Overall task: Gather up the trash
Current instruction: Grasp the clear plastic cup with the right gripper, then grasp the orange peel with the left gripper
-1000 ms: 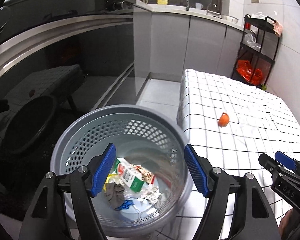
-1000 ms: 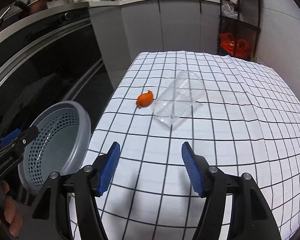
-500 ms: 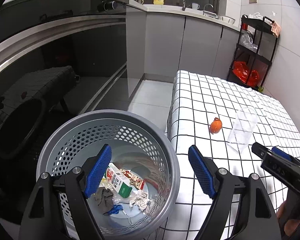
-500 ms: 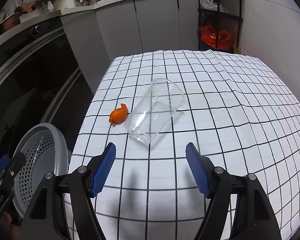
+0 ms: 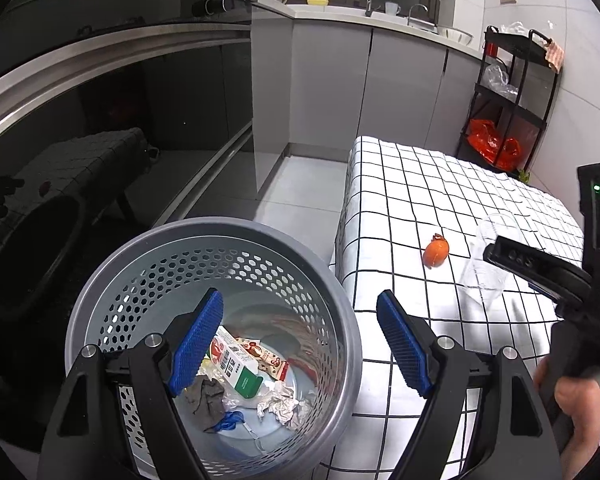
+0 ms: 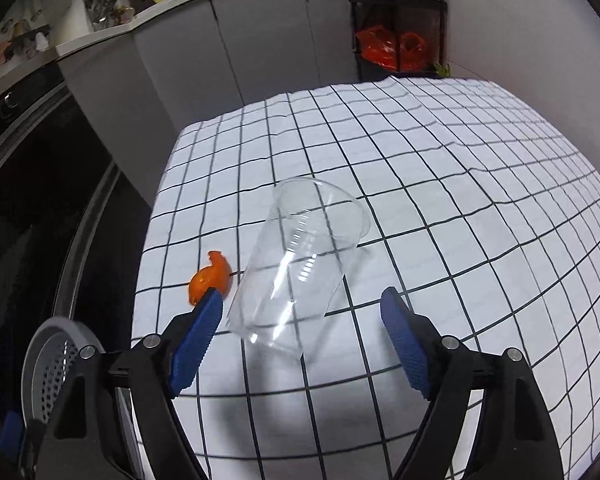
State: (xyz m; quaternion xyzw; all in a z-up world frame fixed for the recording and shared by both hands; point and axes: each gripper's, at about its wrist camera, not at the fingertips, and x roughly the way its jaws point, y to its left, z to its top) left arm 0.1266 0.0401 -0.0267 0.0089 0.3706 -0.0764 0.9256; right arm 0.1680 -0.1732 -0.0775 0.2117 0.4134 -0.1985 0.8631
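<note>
A grey perforated wastebasket [image 5: 342, 320] stands against the near-left edge of the surface [image 6: 480, 184], which wears a white cloth with a black grid. In the basket lie a small white and green carton [image 5: 236, 366], a printed snack wrapper [image 5: 268, 358], crumpled white paper [image 5: 284, 402], a grey rag [image 5: 206, 398] and a blue scrap [image 5: 228, 420].

The left tool [image 5: 300, 344] hangs over the basket's mouth, its 2 blue pads [image 5: 196, 338] apart with nothing between them.

A clear plastic cup [image 6: 300, 264] lies on its side on the surface. Its long axis runs from the near left to the far right in the right wrist view, base toward the camera, open mouth facing away. A piece of orange peel [image 6: 212, 278] rests just beside the cup's left flank, between cup and surface edge; I cannot tell if they touch.

The right tool [image 6: 302, 344] is above the cup's base end, its jaws opening, the pads clear of the cup on both sides.

A person's hand [image 5: 580, 404] grips the right tool's handle.
</note>
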